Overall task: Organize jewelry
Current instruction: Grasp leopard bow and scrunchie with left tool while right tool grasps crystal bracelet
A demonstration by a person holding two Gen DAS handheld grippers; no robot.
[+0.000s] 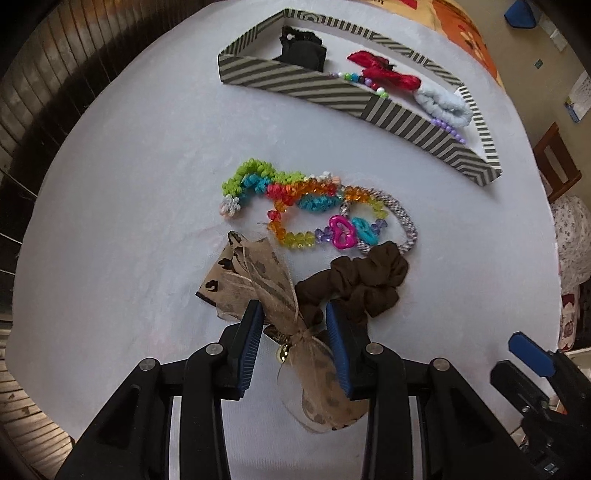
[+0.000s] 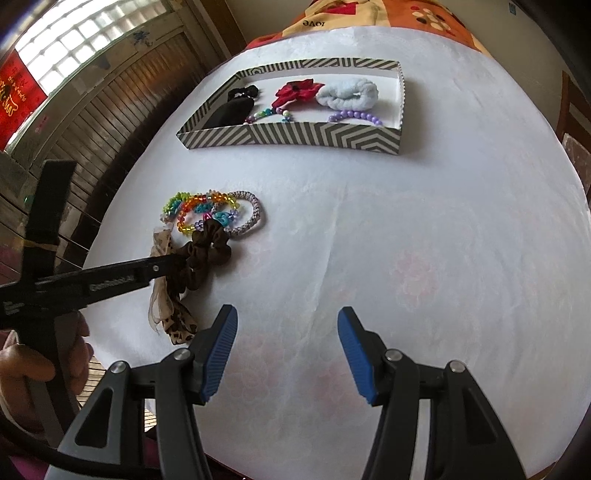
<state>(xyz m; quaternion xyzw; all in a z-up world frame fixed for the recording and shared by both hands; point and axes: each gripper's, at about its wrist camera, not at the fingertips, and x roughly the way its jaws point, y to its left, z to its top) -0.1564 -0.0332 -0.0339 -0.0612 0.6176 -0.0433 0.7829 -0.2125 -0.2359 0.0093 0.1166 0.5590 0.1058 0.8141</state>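
A leopard-print gauze bow (image 1: 255, 280) with a small gold bell lies near the table's front, beside a brown scrunchie (image 1: 369, 280). My left gripper (image 1: 292, 308) points down over them. Its jaws are opening and straddle the bow's knot, and the pads do not press on it. Beyond lies a heap of coloured bead bracelets (image 1: 295, 206). The striped box (image 1: 295, 85) farther back holds a black scrunchie, a red bow (image 1: 384, 72), a pale blue scrunchie and purple beads. My right gripper (image 2: 288, 314) hovers open over bare cloth, right of the bow (image 2: 173, 321).
A white cloth (image 2: 406, 240) covers the round table, whose edge curves close on the left. A hand (image 2: 44, 362) holds the left gripper's handle at that edge. A wooden chair (image 1: 557, 166) stands past the right rim. A patterned orange cloth (image 2: 369, 14) lies behind the box.
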